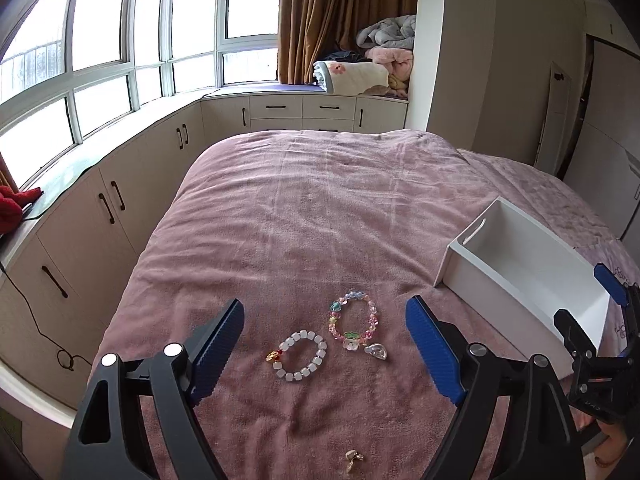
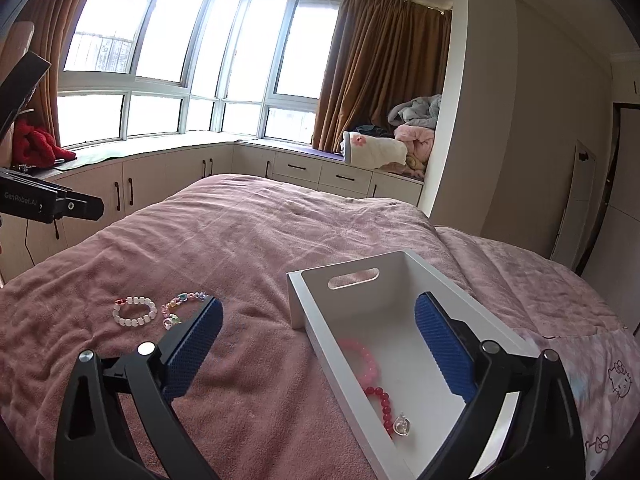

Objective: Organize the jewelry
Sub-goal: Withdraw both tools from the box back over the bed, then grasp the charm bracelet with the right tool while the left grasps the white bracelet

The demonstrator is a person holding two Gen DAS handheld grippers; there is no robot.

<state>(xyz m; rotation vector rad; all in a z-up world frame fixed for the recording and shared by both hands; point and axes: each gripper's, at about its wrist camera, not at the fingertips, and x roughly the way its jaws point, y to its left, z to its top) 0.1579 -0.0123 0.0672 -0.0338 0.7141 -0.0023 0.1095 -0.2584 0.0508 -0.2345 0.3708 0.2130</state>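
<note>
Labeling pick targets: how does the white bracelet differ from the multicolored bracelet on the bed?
The white bracelet has uniform milky blocky beads; the multicolored bracelet mixes pastel beads of varied shapes. The white one carries a small red-and-gold charm at its left; the multicolored one has a flower bead and a clear heart charm at its lower edge. The white one lies nearer the left tool, the multicolored one farther off. Both lie flat on the pink blanket, outside the white tray.
</note>
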